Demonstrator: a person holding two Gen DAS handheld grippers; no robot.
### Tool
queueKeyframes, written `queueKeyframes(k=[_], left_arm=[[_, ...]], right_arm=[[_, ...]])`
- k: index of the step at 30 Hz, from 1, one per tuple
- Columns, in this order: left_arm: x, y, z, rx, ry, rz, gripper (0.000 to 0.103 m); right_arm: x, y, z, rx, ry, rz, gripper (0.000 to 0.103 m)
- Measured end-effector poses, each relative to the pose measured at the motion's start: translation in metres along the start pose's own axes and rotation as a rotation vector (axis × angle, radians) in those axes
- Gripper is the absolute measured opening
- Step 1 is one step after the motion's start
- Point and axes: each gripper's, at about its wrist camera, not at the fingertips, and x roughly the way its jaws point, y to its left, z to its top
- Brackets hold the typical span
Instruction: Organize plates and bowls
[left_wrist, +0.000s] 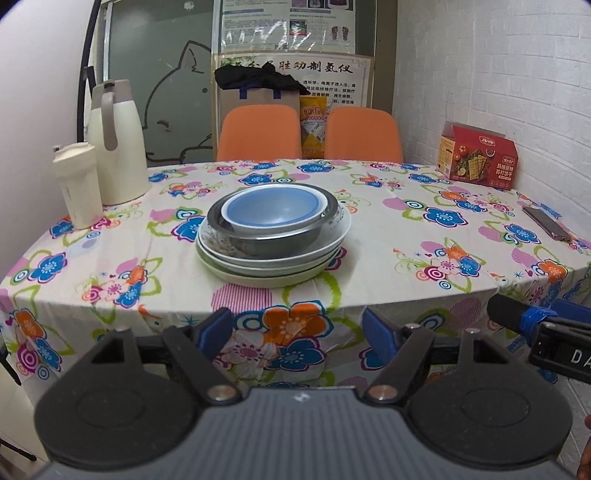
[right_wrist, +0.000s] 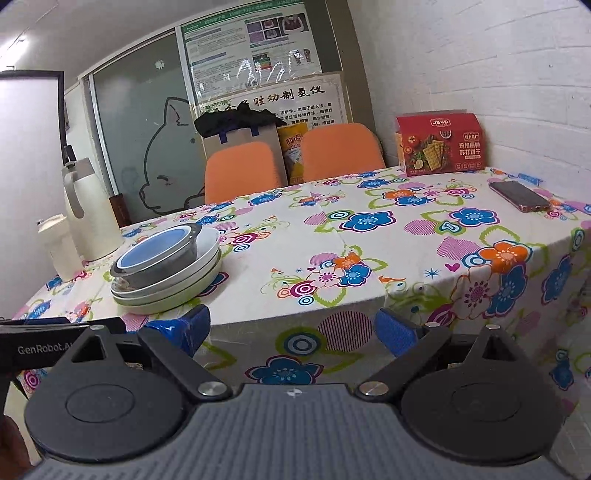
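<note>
Dishes were stacked on the table (left_wrist: 388, 236), which carried a floral tablecloth (left_wrist: 110, 258): a blue bowl (left_wrist: 275, 206) nested inside a steel bowl (left_wrist: 273, 236), both sitting on a pile of white plates (left_wrist: 273, 266). Left gripper (left_wrist: 297, 330) was spread wide, holding nothing, off the near table edge; the stack lay straight ahead of it, centred between the fingers but well apart. Right gripper (right_wrist: 291, 330) was also spread and empty, off the near edge too; in its view the blue bowl (right_wrist: 159, 247), steel bowl (right_wrist: 162, 266) and white plates (right_wrist: 173, 288) lay ahead and to the left, apart from the fingers. The right gripper's body showed at the right edge of the left wrist view, beside the left gripper. A cream thermos jug (left_wrist: 116, 144) and a cream tumbler (left_wrist: 75, 184) stood left of the stack. A red cracker box (left_wrist: 476, 157) sat at the far right by the wall, with a phone (left_wrist: 546, 223) lying nearer on that side. Two orange chairs (left_wrist: 258, 133) stood behind the table.
</note>
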Motion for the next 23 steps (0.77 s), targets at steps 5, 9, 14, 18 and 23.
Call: queueKeyframes(k=[5, 9, 14, 18, 23], left_arm=[[-0.013, -0.002, -0.008, 0.026, -0.022, -0.001, 0.076], [-0.017, -0.005, -0.01, 0.046, -0.038, 0.015, 0.076], [-0.017, -0.005, -0.01, 0.051, -0.032, 0.024, 0.076], [-0.016, -0.006, -0.01, 0.059, -0.035, 0.033, 0.076], [-0.022, -0.003, -0.01, 0.054, -0.067, 0.046, 0.076]], right_arm=[[-0.004, 0.001, -0.003, -0.009, -0.012, 0.002, 0.084], [-0.007, 0.001, -0.003, 0.005, -0.031, -0.002, 0.084], [-0.005, -0.001, -0.006, 0.013, -0.022, 0.007, 0.084], [-0.003, -0.002, -0.01, 0.016, -0.009, 0.016, 0.084], [0.0, -0.004, -0.014, 0.029, 0.008, 0.029, 0.084]])
